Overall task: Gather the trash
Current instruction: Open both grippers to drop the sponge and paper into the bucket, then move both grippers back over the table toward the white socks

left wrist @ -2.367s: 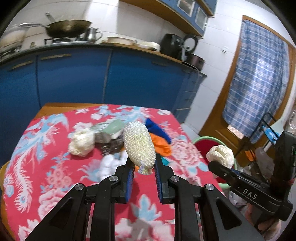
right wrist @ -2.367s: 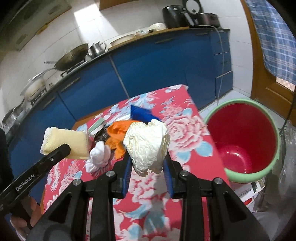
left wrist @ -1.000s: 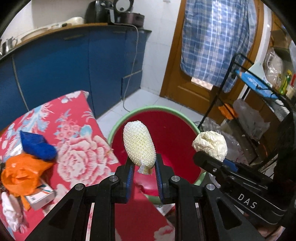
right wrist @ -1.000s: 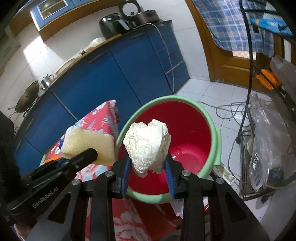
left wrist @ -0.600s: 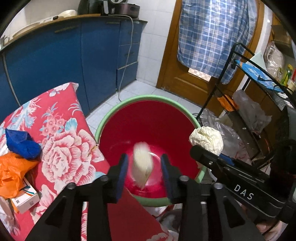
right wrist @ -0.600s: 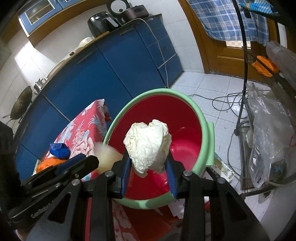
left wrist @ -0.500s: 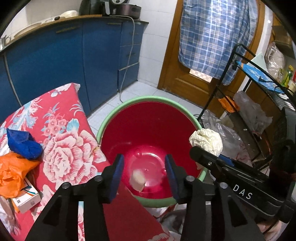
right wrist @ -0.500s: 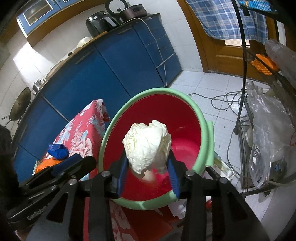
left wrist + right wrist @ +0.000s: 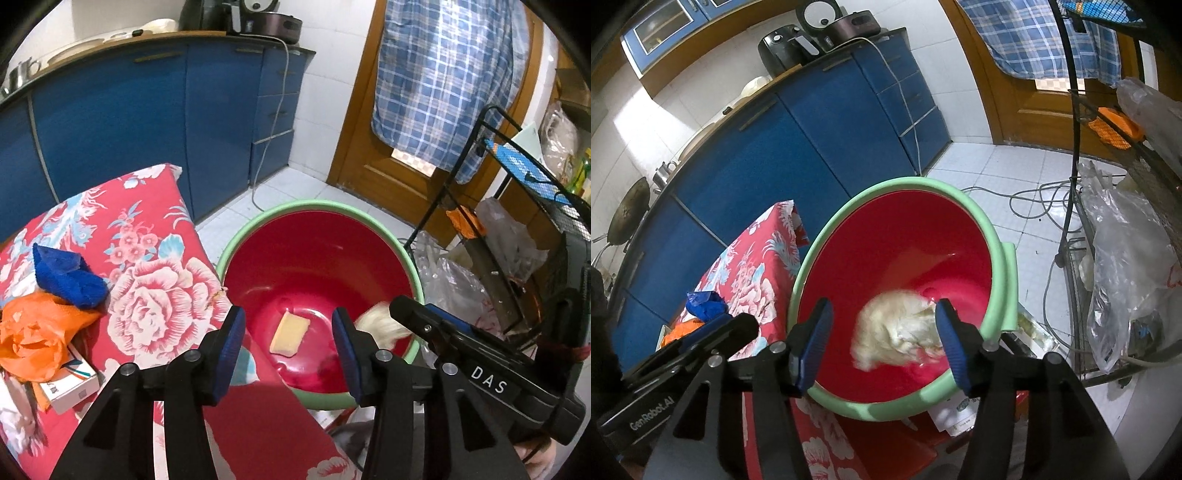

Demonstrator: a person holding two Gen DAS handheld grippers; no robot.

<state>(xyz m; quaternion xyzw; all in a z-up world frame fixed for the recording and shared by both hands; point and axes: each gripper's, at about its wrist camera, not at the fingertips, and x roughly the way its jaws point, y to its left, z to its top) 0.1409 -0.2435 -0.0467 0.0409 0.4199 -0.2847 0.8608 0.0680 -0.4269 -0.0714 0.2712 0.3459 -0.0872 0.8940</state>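
Left wrist view only: I see a pale yellow sponge lying flat on the bottom of the red basin; the other camera does not show it.
Right wrist view only: I see the crumpled white wad as a blur over the basin's bottom, between my right gripper's blue pads and free of them; from the left camera only a blurred edge of it shows at the basin's near rim.
Left gripper: jaws have just been opening and stand moderately apart, nothing between them, poised above the basin's near side.
Right gripper: jaws have just been opening, now fairly wide; the wad is not pressed by either pad.
Beside the basin: the table with the red flowered cloth stands just left of it, carrying a blue cloth, an orange bag and a small box.
Beyond the basin: blue cabinets and a wooden door with a plaid curtain.
Right of the basin: a black wire rack with plastic bags, close by.
Pose: I have both grippers tilted downward, side by side over the basin.
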